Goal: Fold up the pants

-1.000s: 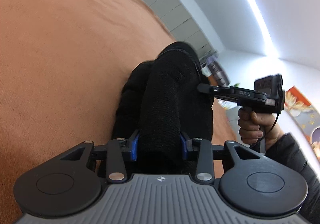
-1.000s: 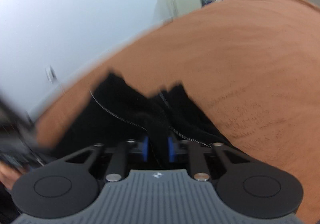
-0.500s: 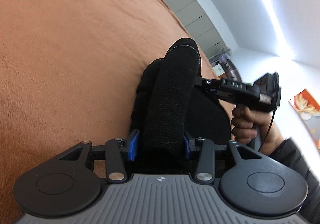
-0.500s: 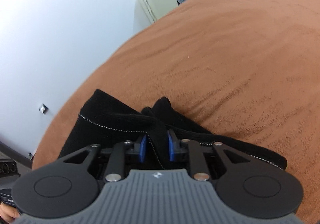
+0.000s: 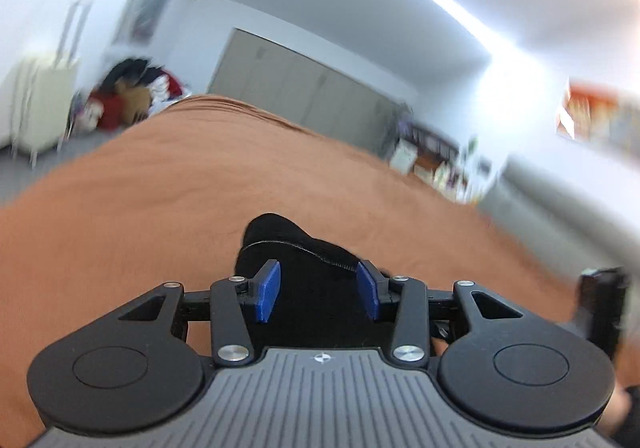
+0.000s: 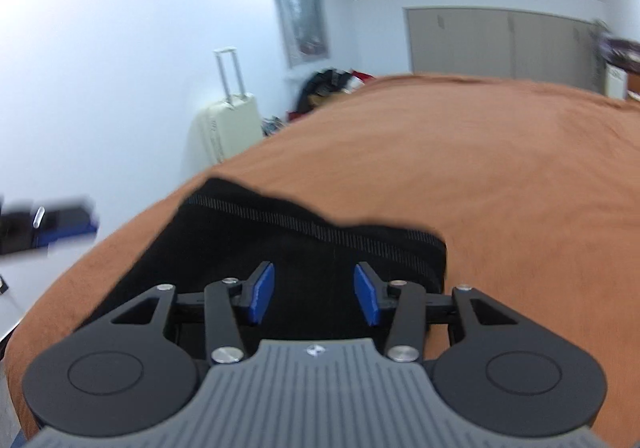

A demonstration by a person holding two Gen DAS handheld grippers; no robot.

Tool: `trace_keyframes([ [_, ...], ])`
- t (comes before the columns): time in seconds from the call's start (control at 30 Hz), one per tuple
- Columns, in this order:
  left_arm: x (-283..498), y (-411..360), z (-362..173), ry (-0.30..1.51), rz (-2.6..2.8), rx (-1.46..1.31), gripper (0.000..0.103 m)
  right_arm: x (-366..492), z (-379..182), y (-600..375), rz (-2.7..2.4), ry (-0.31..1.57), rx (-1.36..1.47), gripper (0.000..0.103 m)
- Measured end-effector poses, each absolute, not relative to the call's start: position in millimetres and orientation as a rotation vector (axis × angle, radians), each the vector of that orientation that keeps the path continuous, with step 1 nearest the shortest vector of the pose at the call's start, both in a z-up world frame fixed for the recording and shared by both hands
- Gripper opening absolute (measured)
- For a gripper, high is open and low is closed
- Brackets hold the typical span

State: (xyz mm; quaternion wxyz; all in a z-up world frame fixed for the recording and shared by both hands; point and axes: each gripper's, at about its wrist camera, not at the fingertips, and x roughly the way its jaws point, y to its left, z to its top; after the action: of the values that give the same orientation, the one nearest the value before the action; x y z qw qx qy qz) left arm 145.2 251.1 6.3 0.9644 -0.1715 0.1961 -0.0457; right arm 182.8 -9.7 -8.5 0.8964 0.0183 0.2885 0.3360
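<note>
The black pants [image 6: 304, 244] are lying in a compact folded bundle on the orange bedspread [image 6: 500, 176], near its close edge, with a dotted seam line running across the far side of the bundle. In the left wrist view the same pants [image 5: 296, 248] are showing as a dark hump just beyond the pads. The right gripper [image 6: 314, 294] is hanging over the bundle with its jaws opening; the blue pads are standing apart on either side of the cloth below them and are not pressing on it. The left gripper [image 5: 318, 290] is also spread, its pads clear of the fabric, though a ridge of cloth with a ribbed edge is sitting close to one pad. The step in hand is looking like the release after a fold. To do it well, both grippers should be coming away straight and clean, so that no pad is snagging the ribbed edge and dragging the top layer out of line. A check is worth making that the layers are stacking square, since the far edge in the right view is looking slightly ragged. The left view is blurred, so the exact lie of the cloth there is hard to read. Beyond the bed, a cream suitcase [image 6: 226, 128] is standing by the white wall, a heap of clothes [image 6: 332, 82] is sitting past the far end, and grey wardrobe doors [image 6: 500, 44] are closing off the room.
</note>
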Motion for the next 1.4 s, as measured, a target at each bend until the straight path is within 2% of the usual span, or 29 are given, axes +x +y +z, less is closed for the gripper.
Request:
trace_keyframes([
  [0.13,177,239,-22,0.568,-0.024,-0.312,0.048,163,-36,-16,0.648,0.65,0.095,0.041],
  [0.23,186,245,-51,0.684,0.037,-0.344,0.044,151,-48,-24,0.651,0.699,0.119,0.041],
  [0.33,173,246,-51,0.678,0.055,-0.327,0.044,133,-59,-31,0.657,0.73,0.088,0.039],
  [0.6,179,246,-30,0.702,0.043,-0.322,0.046,110,-44,-50,0.65,0.774,0.077,0.039],
  [0.63,184,246,-30,0.704,0.036,-0.325,0.047,110,-43,-51,0.653,0.781,0.078,0.041],
  [0.67,187,247,-27,0.703,0.021,-0.335,0.057,111,-43,-53,0.655,0.787,0.08,0.042],
  [0.7,185,250,-25,0.696,-0.003,-0.355,0.073,110,-41,-57,0.658,0.791,0.087,0.043],
  [0.77,176,257,-22,0.668,-0.042,-0.407,0.091,112,-37,-68,0.663,0.8,0.127,0.049],
  [0.8,171,262,-18,0.651,-0.032,-0.422,0.094,115,-38,-74,0.664,0.807,0.167,0.049],
  [1.0,156,290,-12,0.616,0.023,-0.452,0.096,129,-26,-113,0.607,0.777,0.29,0.052],
  [1.2,179,288,3,0.582,0.0,-0.41,0.096,167,-16,-102,0.597,0.73,0.323,0.056],
  [1.4,240,241,46,0.555,-0.269,-0.145,0.096,230,-17,-87,0.609,0.72,0.469,0.058],
])
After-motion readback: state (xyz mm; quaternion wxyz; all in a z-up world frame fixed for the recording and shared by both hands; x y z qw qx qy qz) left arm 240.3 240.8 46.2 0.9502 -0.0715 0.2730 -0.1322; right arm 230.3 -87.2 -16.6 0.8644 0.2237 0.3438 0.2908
